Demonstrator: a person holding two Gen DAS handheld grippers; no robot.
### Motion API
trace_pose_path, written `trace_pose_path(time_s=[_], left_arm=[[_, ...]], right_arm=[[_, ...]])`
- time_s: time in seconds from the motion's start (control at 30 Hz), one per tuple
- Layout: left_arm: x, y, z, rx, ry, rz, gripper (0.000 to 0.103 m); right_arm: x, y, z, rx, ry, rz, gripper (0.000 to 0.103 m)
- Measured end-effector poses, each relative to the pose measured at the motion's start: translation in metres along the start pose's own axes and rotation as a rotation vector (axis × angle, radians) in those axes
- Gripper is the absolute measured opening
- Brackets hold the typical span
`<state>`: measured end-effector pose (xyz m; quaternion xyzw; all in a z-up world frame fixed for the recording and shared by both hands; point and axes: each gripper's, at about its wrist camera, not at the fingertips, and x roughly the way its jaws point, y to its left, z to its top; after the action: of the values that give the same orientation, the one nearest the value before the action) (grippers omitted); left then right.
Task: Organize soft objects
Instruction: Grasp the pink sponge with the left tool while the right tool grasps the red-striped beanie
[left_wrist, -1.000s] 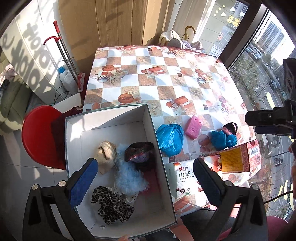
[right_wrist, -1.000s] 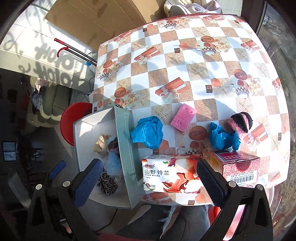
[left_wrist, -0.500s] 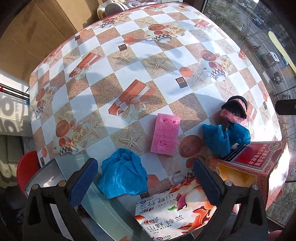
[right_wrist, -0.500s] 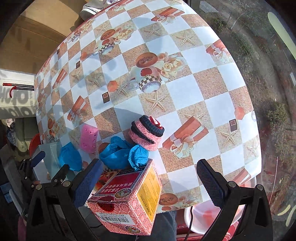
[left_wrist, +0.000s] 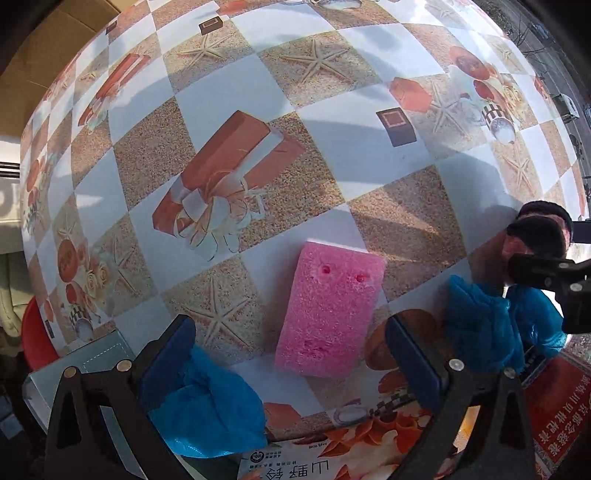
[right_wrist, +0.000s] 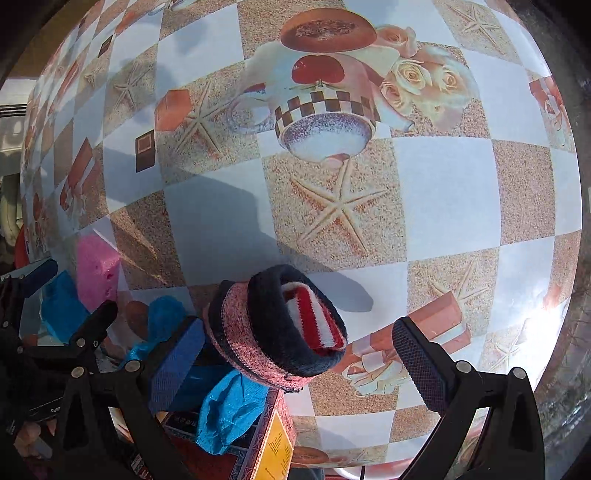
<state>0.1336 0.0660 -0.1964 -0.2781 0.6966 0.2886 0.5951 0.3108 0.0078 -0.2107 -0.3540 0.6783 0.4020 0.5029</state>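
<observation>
My left gripper (left_wrist: 295, 363) is open, its jaws on either side of a pink sponge (left_wrist: 327, 314) lying flat on the checked tablecloth (left_wrist: 229, 110). A crumpled blue cloth (left_wrist: 207, 406) lies under its left finger. A second blue cloth (left_wrist: 480, 321) lies to the right. My right gripper (right_wrist: 301, 363) is open around a rolled pink and navy knitted sock bundle (right_wrist: 277, 328) on the table. In the right wrist view the second blue cloth (right_wrist: 229, 410), the sponge (right_wrist: 96, 273) and the left gripper (right_wrist: 55, 325) show at the left.
A red patterned carton (right_wrist: 269, 446) stands at the table's near edge under the blue cloth. A printed tissue box (left_wrist: 351, 454) lies below the sponge. The corner of the white storage box (left_wrist: 92, 365) shows at lower left, with a red stool (left_wrist: 33, 339) beside it.
Both grippers have moved down and forward close to the table. The left went from over the white box to the sponge; the right went to the sock bundle. Both stayed open.
</observation>
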Motion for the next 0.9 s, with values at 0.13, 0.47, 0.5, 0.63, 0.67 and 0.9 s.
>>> trace_pose_path(time_s=[0.13,0.47,0.5,0.63,0.67,0.9], left_arm=[[0.013,-0.001,-0.001,-0.010,0.021,0.000,0.103],[0.022,-0.001,0.000,-0.049,0.024,-0.073,0.103],[0.023,0.000,-0.001,-0.048,0.024,-0.075,0.103],[0.024,0.003,0.009,-0.046,0.026,-0.075,0.103],[0.024,0.003,0.008,-0.047,0.024,-0.076,0.103],[0.021,0.004,0.010,-0.055,0.047,-0.076,0.103]], right_arm=[[0.010,0.005,-0.007,-0.057,-0.006,-0.050,0.103],[0.020,0.022,-0.028,-0.140,-0.029,-0.161,0.103],[0.020,0.022,-0.029,-0.143,-0.026,-0.162,0.103],[0.022,0.023,-0.031,-0.146,-0.014,-0.163,0.103],[0.024,0.027,-0.029,-0.145,-0.012,-0.163,0.103],[0.026,0.031,-0.018,-0.150,-0.009,-0.162,0.103]])
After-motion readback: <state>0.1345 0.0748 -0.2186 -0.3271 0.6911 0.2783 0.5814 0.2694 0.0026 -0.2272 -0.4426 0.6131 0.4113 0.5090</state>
